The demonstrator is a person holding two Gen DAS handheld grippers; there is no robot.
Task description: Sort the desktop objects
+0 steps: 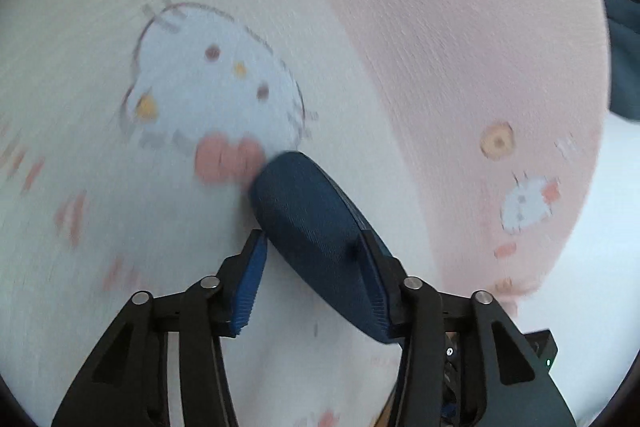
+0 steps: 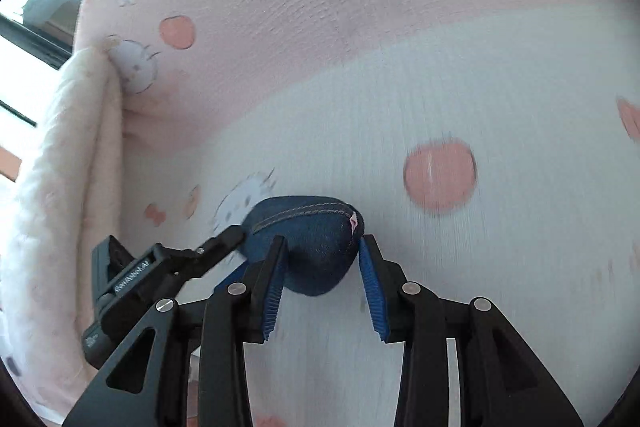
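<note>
A dark blue denim pouch sits between both tools, over the white part of a pink and white cloth printed with cartoon cats. The pouch is close to the line where the cloth turns pink.

The left tool grasps the pouch, with one pad on each side. The right tool brackets the pouch's stitched end with its jaws spread wide. I cannot tell whether it presses or only touches. The cloth is blurred, which suggests motion.

The step in hand appears to be carrying or setting down the pouch. No bin or sorting place is visible on the cloth, so the next move depends on finding where the pouch belongs.
</note>
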